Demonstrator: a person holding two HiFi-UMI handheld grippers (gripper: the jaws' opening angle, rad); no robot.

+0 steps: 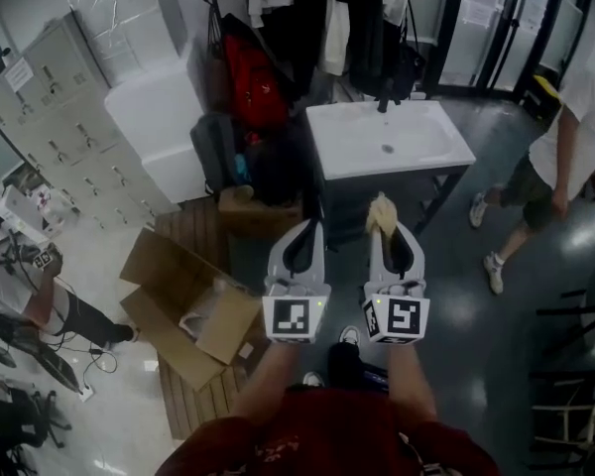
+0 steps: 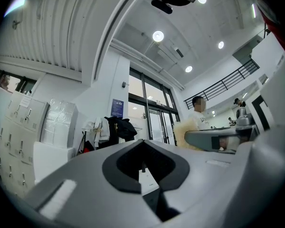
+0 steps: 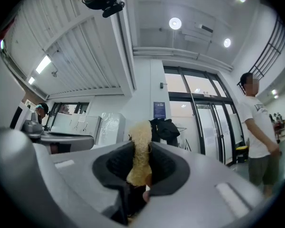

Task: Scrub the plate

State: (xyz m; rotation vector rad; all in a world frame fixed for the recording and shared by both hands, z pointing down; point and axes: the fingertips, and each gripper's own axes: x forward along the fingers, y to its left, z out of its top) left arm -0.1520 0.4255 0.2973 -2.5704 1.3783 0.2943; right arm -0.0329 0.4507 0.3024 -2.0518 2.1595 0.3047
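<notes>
Right gripper [image 1: 385,228] is clenched on a pale yellow fibrous scrubber [image 1: 380,213]. In the right gripper view the scrubber [image 3: 139,151] stands upright between the dark pads and sticks out past the tips of the right gripper [image 3: 143,148]. Left gripper [image 1: 307,226]: in the left gripper view its jaws are closed together with nothing between them [image 2: 143,148].

I'm holding both grippers side by side and raised, with the marker cubes [image 1: 296,317] toward my body. They sit on the near side of the white sink [image 1: 431,152], not touching it, with the tips pointing at its front edge. The scrubber tip sits just below the sink's front rim in the head view.

A black faucet [image 1: 385,102] stands at the sink's back edge. A red bag [image 1: 253,82] and dark clothes hang behind and left of the sink. A dark backpack [image 1: 216,147] is just left of it. An open cardboard box [image 1: 183,310] lies on the floor, left of and nearer than the sink. Grey lockers [image 1: 59,117] are far left of it. A person in a white shirt [image 1: 565,157] stands to the sink's right, well apart from it. The floor around the sink is dark grey.
</notes>
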